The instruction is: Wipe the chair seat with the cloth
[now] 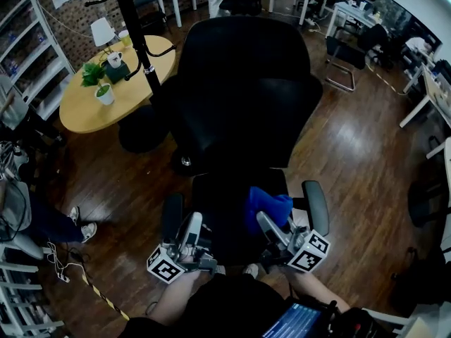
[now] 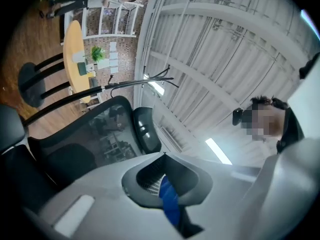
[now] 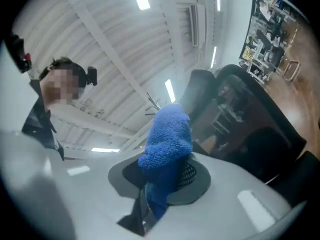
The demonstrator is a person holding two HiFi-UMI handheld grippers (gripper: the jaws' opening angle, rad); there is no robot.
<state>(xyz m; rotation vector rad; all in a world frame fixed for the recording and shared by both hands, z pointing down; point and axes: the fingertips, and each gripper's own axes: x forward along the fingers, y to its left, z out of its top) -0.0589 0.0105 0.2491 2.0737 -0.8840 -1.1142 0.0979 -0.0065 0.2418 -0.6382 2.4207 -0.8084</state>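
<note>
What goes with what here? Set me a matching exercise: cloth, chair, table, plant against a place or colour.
1 cloth
2 chair
3 table
4 plant

A black, just ahead of the person
B green, on the table
C blue, gripped by the right hand-held gripper
D round, yellow top, left of the chair

Pairs: 1-C, 2-A, 3-D, 4-B

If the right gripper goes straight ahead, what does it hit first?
Likely the black chair's backrest, blue cloth leading; how high the right gripper is above the seat is unclear.
</note>
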